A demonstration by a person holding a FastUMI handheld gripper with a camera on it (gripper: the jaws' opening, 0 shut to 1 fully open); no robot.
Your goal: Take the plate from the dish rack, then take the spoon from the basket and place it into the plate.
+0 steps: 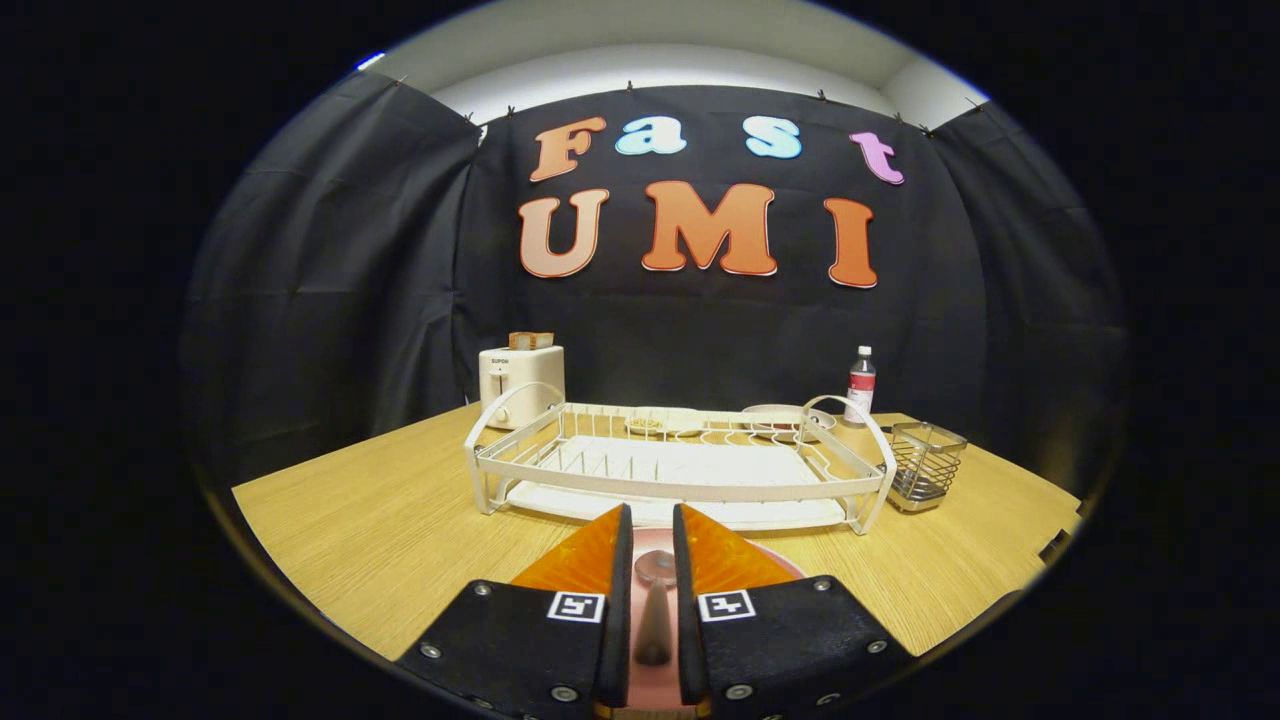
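Jaws (652,560) nearly closed around a grey metal spoon (655,600), above a pink round plate (660,680) at the wooden worktop's (400,520) near edge; white wire dish rack (680,465) beyond.

Pink plate (770,562) lies flat on the wooden table, just in front of the rack (680,470). Spoon (655,600) sits in the plate, bowl end toward the rack, handle toward the camera. White wire rack holds no dishes. Metal mesh basket (925,462) stands upright just beside the rack's right end.
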